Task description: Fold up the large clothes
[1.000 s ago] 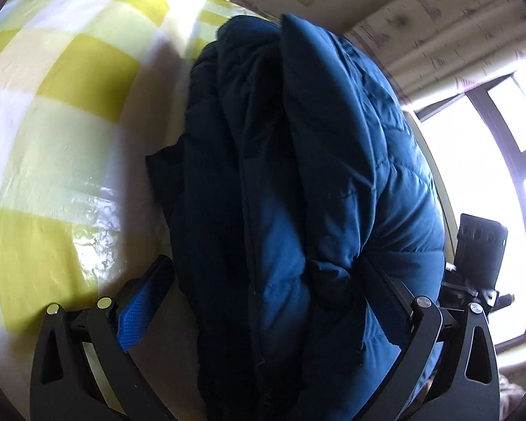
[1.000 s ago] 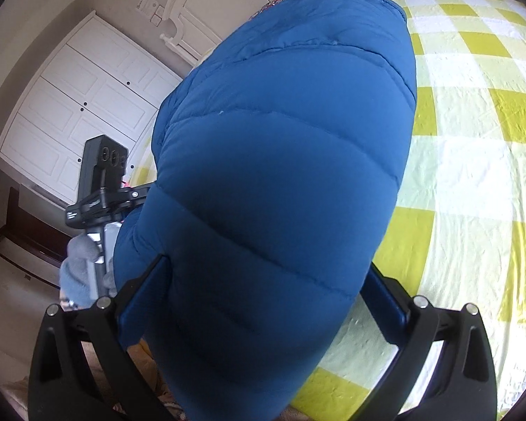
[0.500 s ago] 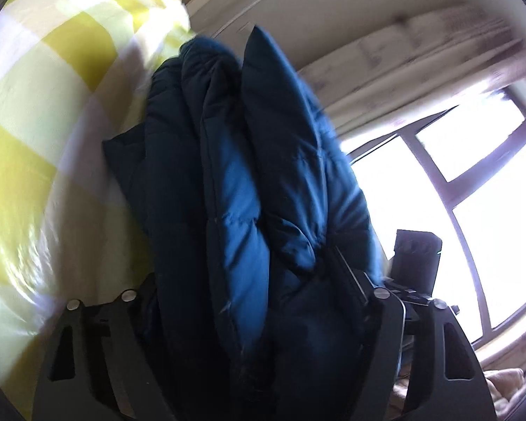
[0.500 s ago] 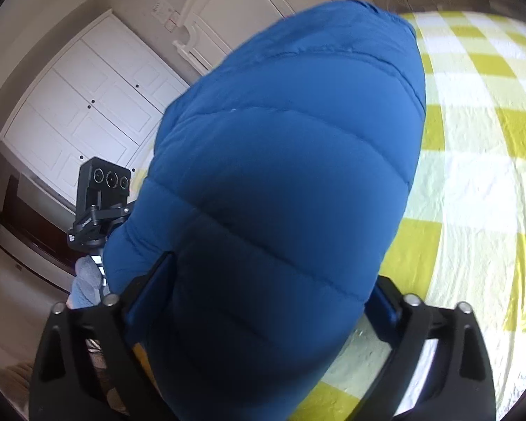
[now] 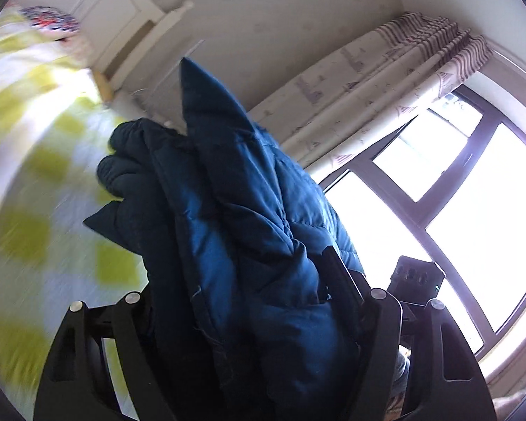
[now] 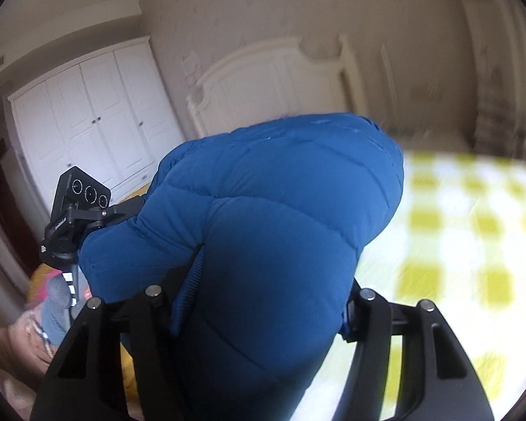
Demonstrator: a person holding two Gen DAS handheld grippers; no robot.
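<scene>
Above the bed [image 5: 28,189], with its yellow-and-white check cover, a blue puffer jacket [image 5: 249,245] hangs bunched in both tongs. The left tongs [image 5: 249,301] are clenched on a thick wad of its layers, dark lining and zip edge showing between the fingers. The right tongs [image 6: 266,294] are closing on a fat quilted roll of the jacket [image 6: 270,217], which fills the gap and already bulges over both fingers, so I take it as grasped.

My reading is that the step in hand is a lift: the garment is gathered at two points and raised clear of the cover, ready to be laid out or doubled over. The next move calls for keeping both grips firm, drawing the two holds apart so the padding spreads flat, then lowering it onto the bed with edges aligned.

The jacket looks bulky and springy, stitched in horizontal channels, its shell smooth and slippery, with one corner poking up on the far side. A wardrobe [image 6: 87,119] and window [image 5: 449,193] stand behind.
</scene>
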